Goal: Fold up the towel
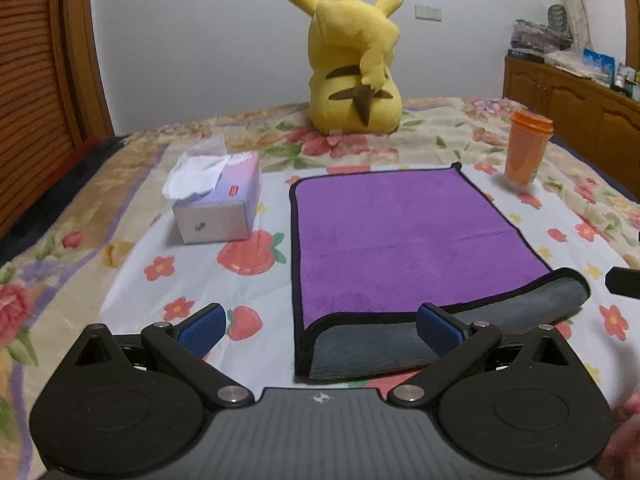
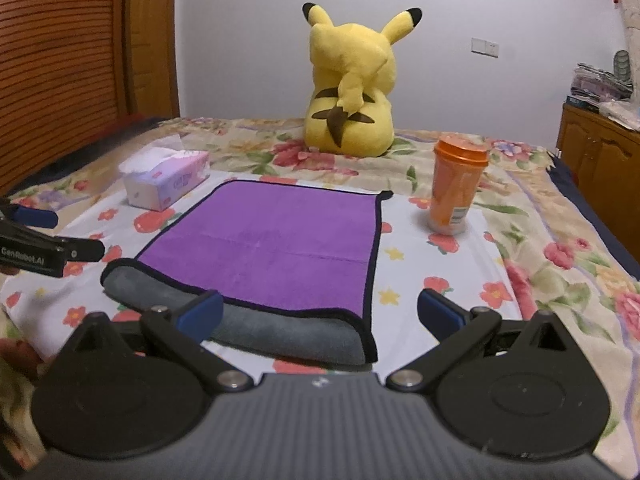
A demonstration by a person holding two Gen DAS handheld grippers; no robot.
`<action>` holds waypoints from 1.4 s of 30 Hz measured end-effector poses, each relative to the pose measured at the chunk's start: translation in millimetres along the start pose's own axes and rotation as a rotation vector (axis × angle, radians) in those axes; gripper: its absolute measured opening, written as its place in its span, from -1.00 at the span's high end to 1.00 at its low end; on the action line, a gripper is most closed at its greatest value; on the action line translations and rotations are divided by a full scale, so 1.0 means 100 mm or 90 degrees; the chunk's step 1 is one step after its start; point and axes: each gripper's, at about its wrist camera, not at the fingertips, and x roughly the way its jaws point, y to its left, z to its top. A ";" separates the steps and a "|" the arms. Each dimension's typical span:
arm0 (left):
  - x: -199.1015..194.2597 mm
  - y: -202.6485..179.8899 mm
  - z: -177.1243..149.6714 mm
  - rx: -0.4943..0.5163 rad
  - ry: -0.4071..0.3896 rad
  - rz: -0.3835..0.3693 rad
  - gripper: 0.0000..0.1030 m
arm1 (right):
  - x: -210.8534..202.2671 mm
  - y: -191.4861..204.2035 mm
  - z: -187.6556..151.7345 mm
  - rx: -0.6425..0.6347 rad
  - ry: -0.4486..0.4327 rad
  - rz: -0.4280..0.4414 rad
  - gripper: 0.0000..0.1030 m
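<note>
The towel (image 1: 400, 236) lies flat just ahead of the left gripper (image 1: 320, 328) and right gripper (image 2: 320, 314); both jaws spread apart, empty.

The left gripper (image 2: 44, 240) only pokes in at the right wrist view's left edge, so its spread can't be read there; same deal with the right gripper (image 1: 624, 282), just a black tip cut off at the left wrist view's right edge. The towel's (image 1: 400, 232) near edge is partly hidden behind the closest blue pad (image 1: 438, 326). Cup (image 2: 456, 192) label's too small to read. The cabinet (image 1: 580, 100) clutter is a blur.
</note>
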 end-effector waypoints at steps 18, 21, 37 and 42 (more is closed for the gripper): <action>0.49 0.10 -0.05 -0.008 0.057 -0.051 -0.51 | 0.56 -0.08 -0.03 0.000 0.060 0.008 -0.99; 0.53 0.13 -0.05 -0.012 0.062 -0.056 -0.39 | 0.62 -0.10 -0.06 0.009 0.073 0.009 -0.90; 0.63 0.19 -0.11 -0.027 0.106 -0.087 0.08 | 0.85 -0.28 -0.06 0.043 0.157 0.066 -0.46; 0.64 0.19 -0.13 -0.027 0.111 -0.088 0.09 | 0.88 -0.30 -0.07 0.043 0.189 0.078 -0.35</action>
